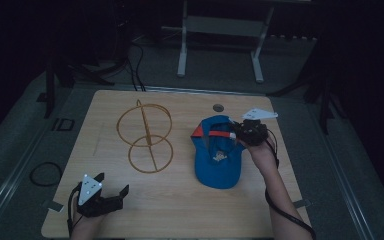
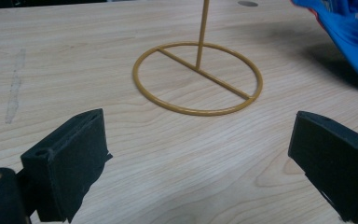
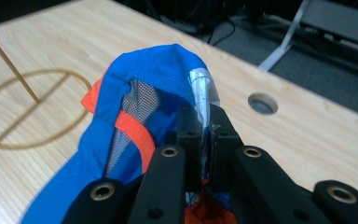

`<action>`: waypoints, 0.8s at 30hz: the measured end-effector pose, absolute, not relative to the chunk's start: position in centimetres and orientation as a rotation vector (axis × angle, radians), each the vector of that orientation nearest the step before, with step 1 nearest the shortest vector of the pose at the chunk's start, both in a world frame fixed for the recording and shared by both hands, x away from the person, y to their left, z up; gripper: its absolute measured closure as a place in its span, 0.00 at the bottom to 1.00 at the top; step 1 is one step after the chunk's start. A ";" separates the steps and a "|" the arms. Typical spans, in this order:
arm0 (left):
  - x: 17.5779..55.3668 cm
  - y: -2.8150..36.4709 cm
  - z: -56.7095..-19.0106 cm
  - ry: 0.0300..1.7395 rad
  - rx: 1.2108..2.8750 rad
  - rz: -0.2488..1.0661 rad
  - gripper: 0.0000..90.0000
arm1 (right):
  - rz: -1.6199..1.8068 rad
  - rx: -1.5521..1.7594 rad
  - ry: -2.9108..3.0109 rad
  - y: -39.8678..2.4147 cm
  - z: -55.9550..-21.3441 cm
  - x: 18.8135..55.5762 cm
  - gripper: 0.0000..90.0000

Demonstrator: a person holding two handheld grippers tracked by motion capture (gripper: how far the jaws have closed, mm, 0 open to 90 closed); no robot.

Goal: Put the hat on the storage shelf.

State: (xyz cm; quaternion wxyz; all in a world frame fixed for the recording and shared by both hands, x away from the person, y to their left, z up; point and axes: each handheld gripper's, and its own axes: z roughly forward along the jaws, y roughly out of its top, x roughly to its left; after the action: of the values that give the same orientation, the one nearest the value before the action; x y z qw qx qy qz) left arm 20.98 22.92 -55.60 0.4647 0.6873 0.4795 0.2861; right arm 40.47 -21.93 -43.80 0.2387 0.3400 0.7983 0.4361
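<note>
Right hand-held gripper [image 1: 240, 131] pinches the blue cap [image 1: 217, 160] at its rear edge, right of frame centre on the table [image 1: 180, 210]. Left hand-held gripper [image 1: 114, 187] spread, idle, lower left. Keep the pinch firm — lift toward the wire stand [image 1: 145, 135] slowly.

From my seat, the wire stand [image 1: 145, 136] sits mid-table [image 1: 180, 210]; the cap [image 1: 217, 160] lies right of it, my left gripper [image 1: 111, 188] nearer me, left of it.
</note>
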 end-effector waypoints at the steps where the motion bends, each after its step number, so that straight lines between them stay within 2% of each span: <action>1: 20.9 22.8 -55.5 1.174 1.689 0.696 0.06 | 1.213 0.928 2.174 -22.0 -43.4 40.3 0.96; 15: 20.4 20.7 -52.8 1.094 1.654 0.595 0.06 | 1.355 0.904 2.124 -22.9 -39.2 38.2 0.96; 24: 20.8 19.9 -48.3 1.017 1.659 0.651 0.07 | 1.381 0.839 2.100 -22.4 -36.7 36.4 0.96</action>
State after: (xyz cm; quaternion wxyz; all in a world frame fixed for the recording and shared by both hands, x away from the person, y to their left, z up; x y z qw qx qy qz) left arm 20.82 19.87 -48.32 0.5180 0.6916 0.4240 0.2714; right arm 36.42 -22.43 -36.70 0.2435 0.3071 0.7686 0.5057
